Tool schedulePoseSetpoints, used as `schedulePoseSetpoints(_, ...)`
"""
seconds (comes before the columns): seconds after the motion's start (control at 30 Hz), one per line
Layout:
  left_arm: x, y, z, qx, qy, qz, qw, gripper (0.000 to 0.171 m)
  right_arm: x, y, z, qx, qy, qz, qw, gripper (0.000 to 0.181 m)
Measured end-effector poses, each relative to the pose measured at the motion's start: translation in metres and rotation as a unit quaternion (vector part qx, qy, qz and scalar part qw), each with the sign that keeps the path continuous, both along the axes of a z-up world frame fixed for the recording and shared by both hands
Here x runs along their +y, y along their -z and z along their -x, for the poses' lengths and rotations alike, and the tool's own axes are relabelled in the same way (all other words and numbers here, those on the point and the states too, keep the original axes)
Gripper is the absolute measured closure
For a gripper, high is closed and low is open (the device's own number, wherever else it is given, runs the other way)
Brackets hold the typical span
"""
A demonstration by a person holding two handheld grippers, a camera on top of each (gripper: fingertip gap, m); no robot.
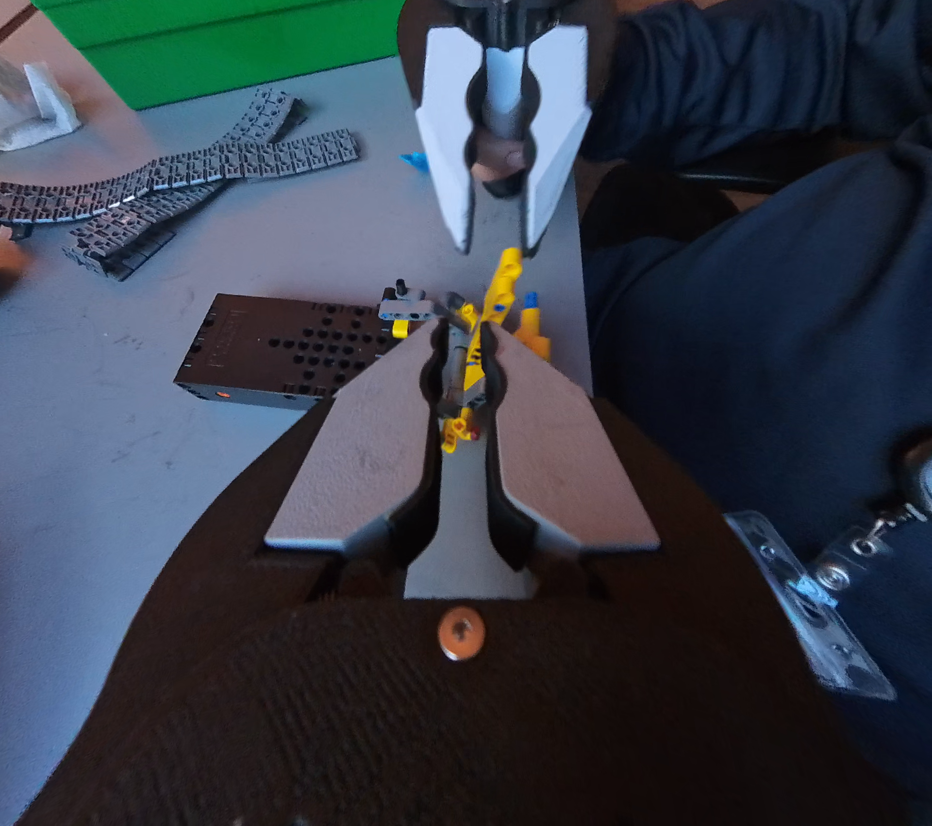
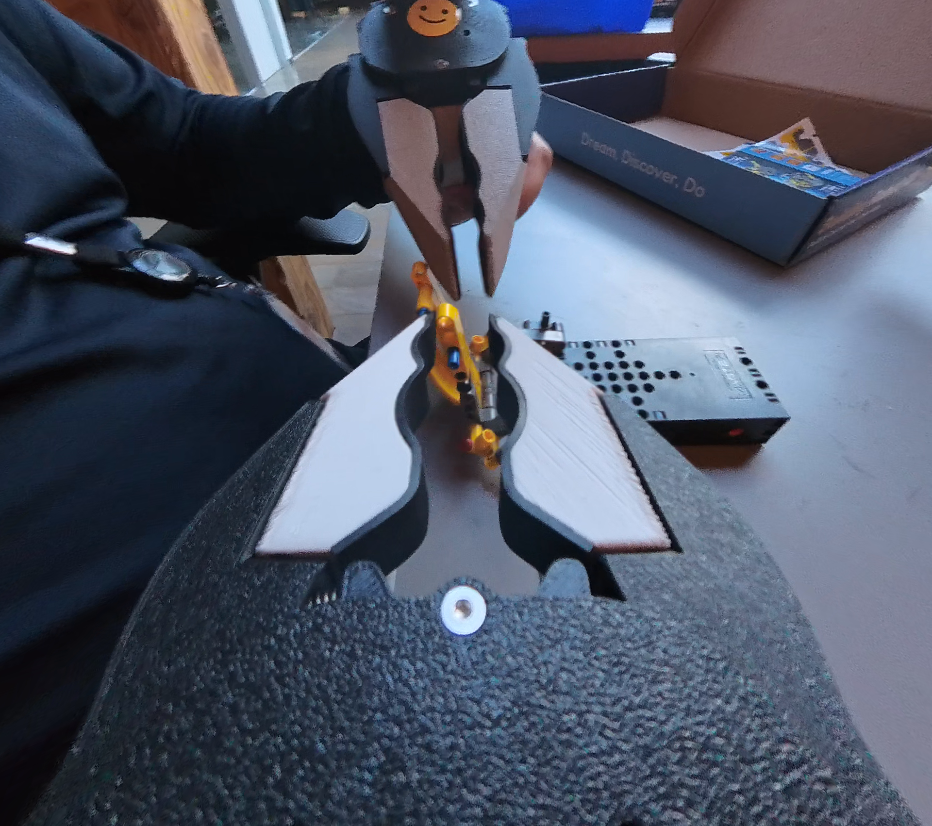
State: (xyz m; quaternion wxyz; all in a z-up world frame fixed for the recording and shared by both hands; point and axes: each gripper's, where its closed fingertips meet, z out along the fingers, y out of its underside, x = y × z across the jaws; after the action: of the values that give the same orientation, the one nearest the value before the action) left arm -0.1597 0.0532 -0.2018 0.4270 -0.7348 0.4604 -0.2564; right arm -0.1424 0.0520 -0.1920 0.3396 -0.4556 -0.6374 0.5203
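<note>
Black textured hand-held gripper (image 2: pixel 456 328) bodies, pale tapered fingers (image 2: pixel 353 464), one silver screw (image 2: pixel 463 610) each; dark navy sleeves (image 1: pixel 756 81)

Holding left tongs (image 1: pixel 459 328) tilted downward, jaws parted by a narrow slit, nothing pinched at the tips. Holding right tongs (image 2: pixel 460 323) opposite, also pitched down and slightly wider apart. Facing each other nearly tip to tip, tips close but apart. Gripping each handle from behind: left hand (image 2: pixel 537 171) partly visible past the tongs body. Both forearms in dark sleeves, left sleeve (image 2: pixel 227 156) and right sleeve (image 1: pixel 731 86), reaching in from the torso side.
</note>
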Motion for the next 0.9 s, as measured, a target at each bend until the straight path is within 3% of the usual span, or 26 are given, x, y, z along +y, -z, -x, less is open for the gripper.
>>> schedulePoseSetpoints(0.13,0.006,0.014,0.008,0.043,-0.019,-0.003,0.999,0.16,-0.002,0.016,-0.014,-0.033,-0.023,-0.059,0.997,0.163)
schedulePoseSetpoints(0.37,0.023,0.036,0.022,0.134,-0.067,-0.036,0.988,0.154,0.03,0.02,-0.015,-0.048,0.046,-0.057,0.996,0.163)
schedulePoseSetpoints(0.47,0.031,0.034,0.028,0.131,-0.095,-0.037,0.986,0.139,0.052,0.026,-0.012,-0.07,0.104,-0.053,0.991,0.165)
schedulePoseSetpoints(0.6,0.032,0.039,0.034,0.121,-0.111,0.001,0.986,0.118,0.054,0.036,-0.008,-0.099,0.112,-0.06,0.987,0.16)
schedulePoseSetpoints(0.8,0.024,0.051,0.029,0.12,-0.084,0.026,0.989,0.127,0.042,0.053,-0.001,-0.155,0.1,-0.061,0.981,0.149)
schedulePoseSetpoints(0.9,0.024,0.051,0.029,0.116,-0.082,0.03,0.989,0.127,0.046,0.052,0.001,-0.154,0.113,-0.055,0.98,0.155)
